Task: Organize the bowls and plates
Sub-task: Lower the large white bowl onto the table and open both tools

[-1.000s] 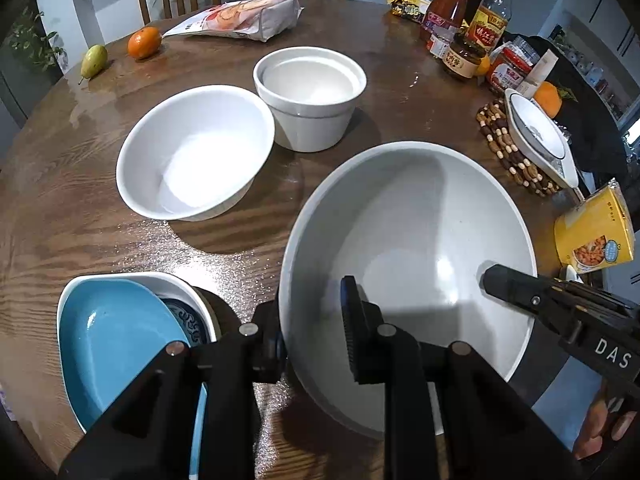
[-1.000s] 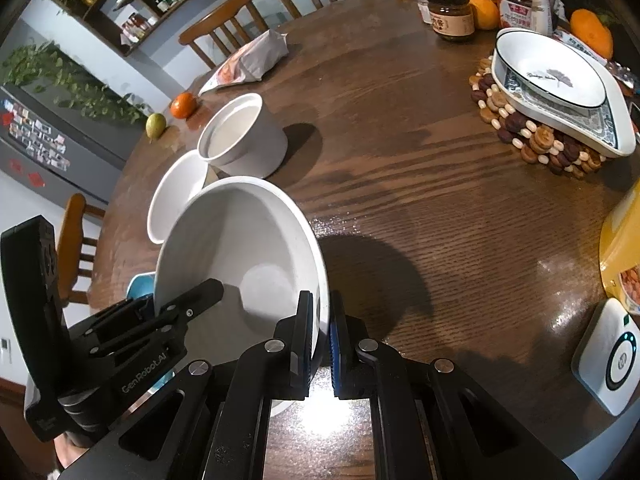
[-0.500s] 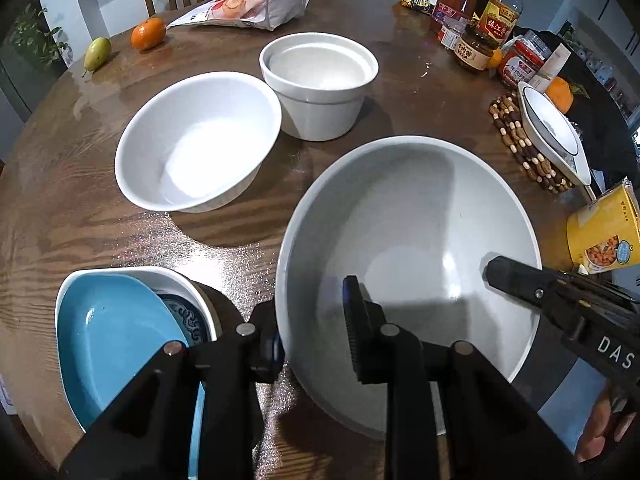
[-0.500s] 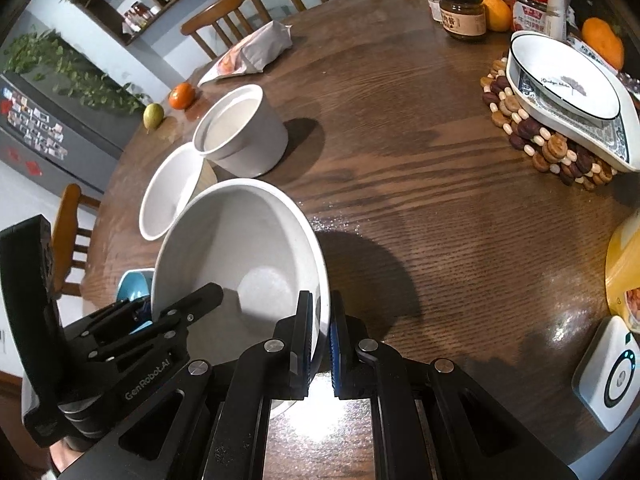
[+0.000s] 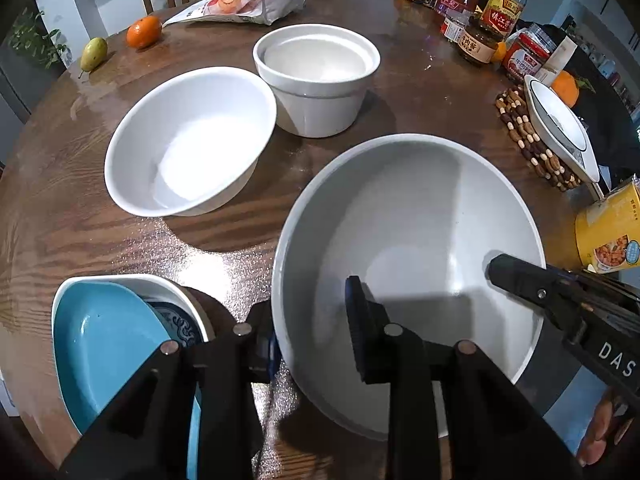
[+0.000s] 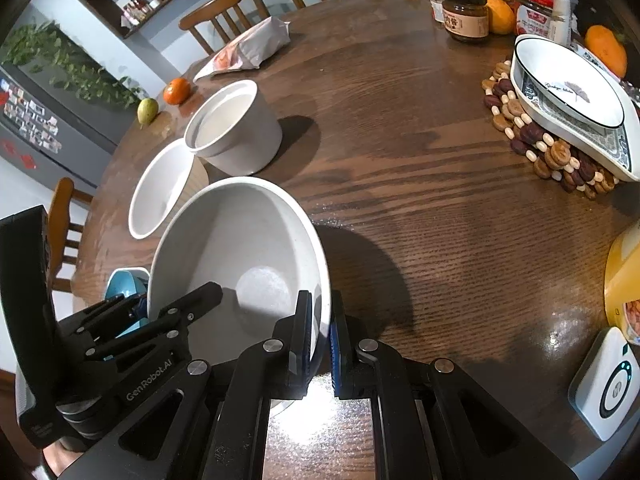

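Above the table (image 6: 420, 208), each hand-held gripper (image 5: 312, 320) (image 6: 320, 332) clamps the large bowl's (image 5: 408, 240) rim, on opposite sides.

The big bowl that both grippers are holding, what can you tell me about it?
The big bowl is plain white, glossy like ceramic, wide, round and empty. The left gripper and the right gripper each pinch its rim, one finger inside, one outside. It sits tilted over the wooden table, near the blue dish.

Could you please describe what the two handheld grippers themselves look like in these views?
Both are matte black with silver pivot screws and blue-lined finger pads. The left gripper body reads "GenRobot.AI" in the right wrist view; the right gripper shows white "DAS" lettering in the left wrist view.
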A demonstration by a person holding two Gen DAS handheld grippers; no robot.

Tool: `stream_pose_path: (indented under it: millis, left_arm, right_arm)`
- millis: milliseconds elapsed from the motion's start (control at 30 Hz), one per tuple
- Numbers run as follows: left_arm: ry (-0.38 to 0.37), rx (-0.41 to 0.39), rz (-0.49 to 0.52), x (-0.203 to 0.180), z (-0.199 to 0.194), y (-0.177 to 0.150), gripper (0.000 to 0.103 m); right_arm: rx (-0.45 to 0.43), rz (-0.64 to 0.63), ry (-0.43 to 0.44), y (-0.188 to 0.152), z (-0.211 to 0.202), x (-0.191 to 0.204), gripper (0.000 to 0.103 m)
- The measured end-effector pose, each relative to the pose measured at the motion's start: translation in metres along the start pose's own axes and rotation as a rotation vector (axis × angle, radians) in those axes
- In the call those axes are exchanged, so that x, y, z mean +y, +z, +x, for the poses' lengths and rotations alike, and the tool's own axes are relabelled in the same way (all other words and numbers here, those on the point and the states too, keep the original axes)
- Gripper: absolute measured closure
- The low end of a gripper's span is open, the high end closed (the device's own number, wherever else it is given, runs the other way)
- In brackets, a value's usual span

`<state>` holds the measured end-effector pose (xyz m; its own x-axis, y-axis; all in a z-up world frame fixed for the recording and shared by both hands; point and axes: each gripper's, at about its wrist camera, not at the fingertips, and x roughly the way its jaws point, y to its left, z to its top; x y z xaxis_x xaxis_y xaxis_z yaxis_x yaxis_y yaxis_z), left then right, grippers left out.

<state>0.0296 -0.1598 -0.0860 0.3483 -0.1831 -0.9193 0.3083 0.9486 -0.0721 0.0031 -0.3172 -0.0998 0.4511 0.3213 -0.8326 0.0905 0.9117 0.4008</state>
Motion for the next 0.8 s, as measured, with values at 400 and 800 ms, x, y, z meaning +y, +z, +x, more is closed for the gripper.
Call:
stream_pose_path:
  millis: [400,800]
  left_arm:
    - [-0.007,0.007,-0.015,0.006,-0.001,0.005,0.059]
    - [0.008,-0.047,-0.043,0.017,-0.017,0.007,0.033]
  right_arm:
    - [-0.013,0.015,-0.027,0.002,-0.001,0.000,0.094]
    - [-0.042,0.010,-0.044,0.004,-0.011,0.003,0.061]
